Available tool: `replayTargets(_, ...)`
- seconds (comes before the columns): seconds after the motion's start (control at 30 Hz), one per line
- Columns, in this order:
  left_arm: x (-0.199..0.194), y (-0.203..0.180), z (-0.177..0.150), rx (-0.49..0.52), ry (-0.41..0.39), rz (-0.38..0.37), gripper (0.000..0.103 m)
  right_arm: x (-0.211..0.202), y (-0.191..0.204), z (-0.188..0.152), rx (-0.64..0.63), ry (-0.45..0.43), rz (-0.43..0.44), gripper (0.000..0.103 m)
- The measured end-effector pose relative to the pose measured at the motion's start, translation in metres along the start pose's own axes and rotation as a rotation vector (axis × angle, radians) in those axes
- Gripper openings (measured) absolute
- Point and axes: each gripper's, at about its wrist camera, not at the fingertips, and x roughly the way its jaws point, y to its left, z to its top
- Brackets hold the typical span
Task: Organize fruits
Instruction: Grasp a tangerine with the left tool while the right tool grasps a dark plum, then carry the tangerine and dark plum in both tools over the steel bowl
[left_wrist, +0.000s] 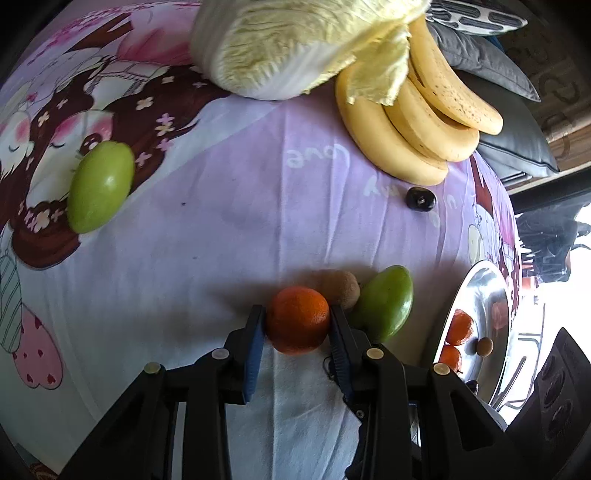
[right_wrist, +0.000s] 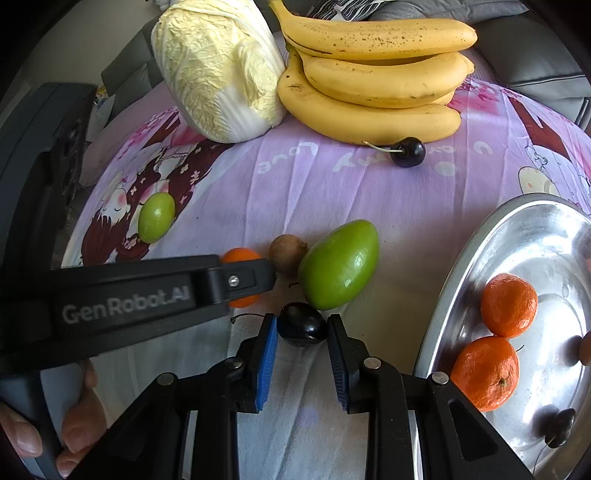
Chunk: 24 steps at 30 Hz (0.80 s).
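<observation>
My left gripper (left_wrist: 297, 321) is shut on an orange tangerine (left_wrist: 297, 319) on the purple cloth; it also shows in the right wrist view (right_wrist: 240, 277). My right gripper (right_wrist: 302, 326) is shut on a dark cherry (right_wrist: 302, 325). A small brown fruit (right_wrist: 287, 253) and a green fruit (right_wrist: 338, 264) lie just beyond both grippers. A silver plate (right_wrist: 480, 236) at the right holds two tangerines (right_wrist: 509, 304) and a dark cherry (right_wrist: 561, 424). Another green fruit (left_wrist: 99, 186) lies far left.
A napa cabbage (right_wrist: 218, 70) and a bunch of bananas (right_wrist: 373, 81) lie at the back. A loose cherry (right_wrist: 408, 151) sits in front of the bananas. Grey cushions (left_wrist: 491, 59) are behind the cloth.
</observation>
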Motion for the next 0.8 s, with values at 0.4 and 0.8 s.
replayTargets(0.4,-0.007,0.024,-0.006,-0.035,-0.013,-0.004,0.036,-0.006,0.000,-0.006,-0.004,-0.005,0.000,0.029)
replayTargets(0.8,-0.043,0.032,-0.018,-0.048,-0.048,-0.024,0.035,-0.024,0.000,-0.008,-0.002,-0.046,0.020,0.029)
